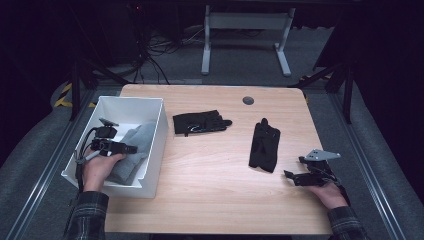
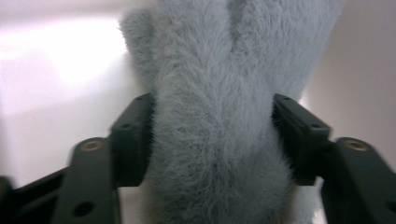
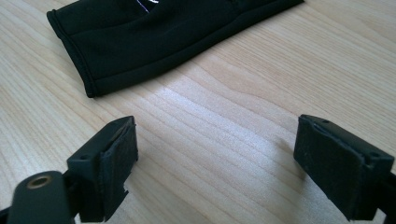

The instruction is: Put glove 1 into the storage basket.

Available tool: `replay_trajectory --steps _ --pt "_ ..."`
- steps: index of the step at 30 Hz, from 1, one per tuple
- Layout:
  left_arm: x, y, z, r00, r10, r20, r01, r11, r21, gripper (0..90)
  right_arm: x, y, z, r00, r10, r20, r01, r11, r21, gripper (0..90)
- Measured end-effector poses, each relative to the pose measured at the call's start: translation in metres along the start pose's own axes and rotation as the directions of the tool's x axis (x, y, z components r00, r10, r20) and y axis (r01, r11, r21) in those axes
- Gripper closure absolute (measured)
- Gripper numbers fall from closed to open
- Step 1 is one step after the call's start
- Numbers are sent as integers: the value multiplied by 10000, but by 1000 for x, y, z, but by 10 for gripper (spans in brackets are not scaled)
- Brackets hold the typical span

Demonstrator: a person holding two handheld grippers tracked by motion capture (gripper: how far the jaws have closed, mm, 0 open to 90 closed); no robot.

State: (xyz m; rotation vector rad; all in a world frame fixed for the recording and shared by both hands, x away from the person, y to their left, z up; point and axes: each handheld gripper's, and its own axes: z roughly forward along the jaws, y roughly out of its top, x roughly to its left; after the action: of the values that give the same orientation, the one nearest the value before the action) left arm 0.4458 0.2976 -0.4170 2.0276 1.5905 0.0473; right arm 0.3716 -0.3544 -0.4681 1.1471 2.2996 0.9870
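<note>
The left gripper (image 1: 131, 149) sat inside the white bin (image 1: 156, 131), the grey fuzzy glove (image 2: 219, 116) between its part-open jaws. The right gripper (image 3: 215, 158) rested on the worktop (image 1: 210, 170), jaws wide, a black glove (image 3: 154, 42) just beyond them.

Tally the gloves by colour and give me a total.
Grey gloves, lying in the white bin: 1
Black gloves, on the table: 2, one nearer the bin and one nearer the right gripper
Total: 3
</note>
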Motion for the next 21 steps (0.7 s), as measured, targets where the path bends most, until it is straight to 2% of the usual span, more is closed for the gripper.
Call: replay_trajectory --steps 4,10,13,17,21 --pt "-3 0 -9 9996 143 -239 -156 9984 -542 272 0 0 0 10000 5 -21 -5 10000 -6 141" --pt "-7 3 -24 9986 392 -366 -424 9951 -898 239 0 0 0 10000 -6 -15 6 10000 -2 141" --pt "-12 5 -34 9983 523 -251 -551 9902 -1281 231 0 0 0 10000 -7 -16 7 10000 -4 140" --pt "-27 10 -46 9949 984 -229 -1008 9824 -1576 226 0 0 0 10000 -11 -20 11 10000 -2 140" --pt "-45 16 -57 9881 1535 -85 -1524 9713 -1824 226 0 0 0 10000 -16 -35 16 10000 -3 140"
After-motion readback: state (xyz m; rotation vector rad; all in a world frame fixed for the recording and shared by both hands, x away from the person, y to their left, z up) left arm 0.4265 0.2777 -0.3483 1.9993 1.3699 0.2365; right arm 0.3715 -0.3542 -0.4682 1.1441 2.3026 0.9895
